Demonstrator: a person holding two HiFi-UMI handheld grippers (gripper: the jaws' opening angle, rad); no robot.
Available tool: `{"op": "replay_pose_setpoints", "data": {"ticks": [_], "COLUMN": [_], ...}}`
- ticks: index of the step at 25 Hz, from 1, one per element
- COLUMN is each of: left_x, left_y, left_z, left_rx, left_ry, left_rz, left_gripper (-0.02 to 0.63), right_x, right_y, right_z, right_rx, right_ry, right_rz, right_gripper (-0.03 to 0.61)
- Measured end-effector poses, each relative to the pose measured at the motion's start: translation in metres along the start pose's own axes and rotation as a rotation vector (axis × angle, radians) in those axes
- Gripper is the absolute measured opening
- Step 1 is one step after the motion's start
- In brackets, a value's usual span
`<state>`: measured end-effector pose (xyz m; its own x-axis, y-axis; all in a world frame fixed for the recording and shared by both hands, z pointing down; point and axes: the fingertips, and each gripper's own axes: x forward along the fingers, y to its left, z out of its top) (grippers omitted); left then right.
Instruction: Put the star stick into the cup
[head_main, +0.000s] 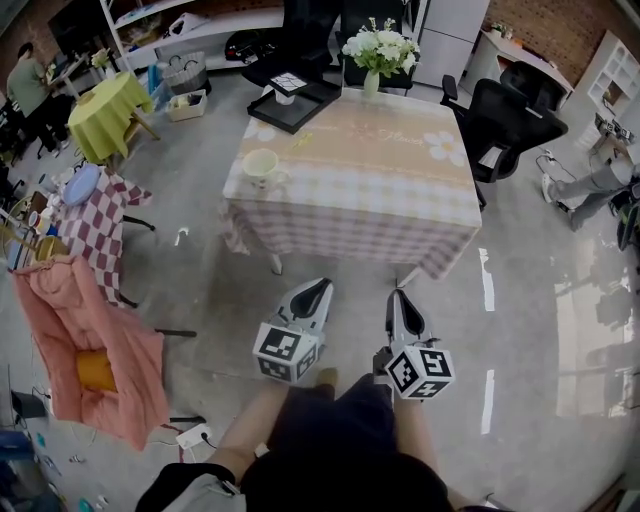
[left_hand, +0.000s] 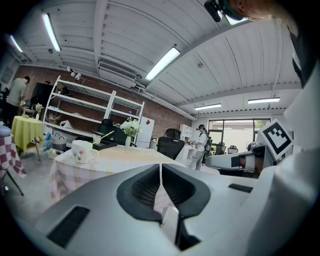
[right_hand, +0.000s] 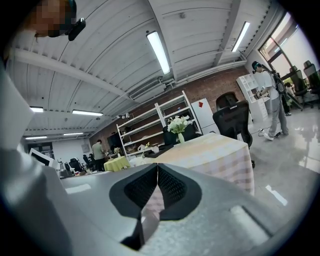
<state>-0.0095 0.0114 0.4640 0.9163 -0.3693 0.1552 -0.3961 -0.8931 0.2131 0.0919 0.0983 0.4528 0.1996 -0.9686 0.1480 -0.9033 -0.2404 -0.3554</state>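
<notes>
While left claw (head_main: 316, 290) and right claw (head_main: 399, 298) are both pressed shut on nothing, short of the checked-cloth counter (head_main: 380, 190), the thin yellow star stick (head_main: 300, 144) lies at 2 o'clock of the white ceramic cup (head_main: 262, 166), probably light, stiff, slim: pinch mid-shaft.

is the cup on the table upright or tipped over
Upright. The cup stands on its base on the table, mouth up; the left gripper view shows it standing too.

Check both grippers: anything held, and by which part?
Nothing is held. The left gripper and right gripper are both shut and empty, short of the table; the cup stands on it untouched.
</notes>
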Motion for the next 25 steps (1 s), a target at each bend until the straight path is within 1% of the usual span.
{"op": "replay_pose_setpoints", "data": {"ticks": [6, 10, 18, 25], "left_x": [-0.006, -0.009, -0.012, -0.005], "left_y": [-0.003, -0.005, 0.001, 0.008], "left_z": [-0.005, -0.005, 0.003, -0.001], "left_rx": [-0.013, -0.021, -0.008, 0.011], "left_ry": [0.0, -0.006, -0.017, 0.004], "left_rz": [0.004, 0.015, 0.052, 0.052], "left_gripper": [0.022, 0.021, 0.021, 0.022], "right_x": [-0.005, -0.008, 0.0, 0.016], "right_y": [0.003, 0.003, 0.011, 0.006], "right_z": [-0.007, -0.004, -0.001, -0.005], "right_rx": [-0.01, -0.017, -0.019, -0.002], "right_ry": [0.018, 0.021, 0.025, 0.032], "right_rz": [0.006, 0.015, 0.061, 0.059], "right_gripper": [0.005, 0.005, 0.005, 0.005]}}
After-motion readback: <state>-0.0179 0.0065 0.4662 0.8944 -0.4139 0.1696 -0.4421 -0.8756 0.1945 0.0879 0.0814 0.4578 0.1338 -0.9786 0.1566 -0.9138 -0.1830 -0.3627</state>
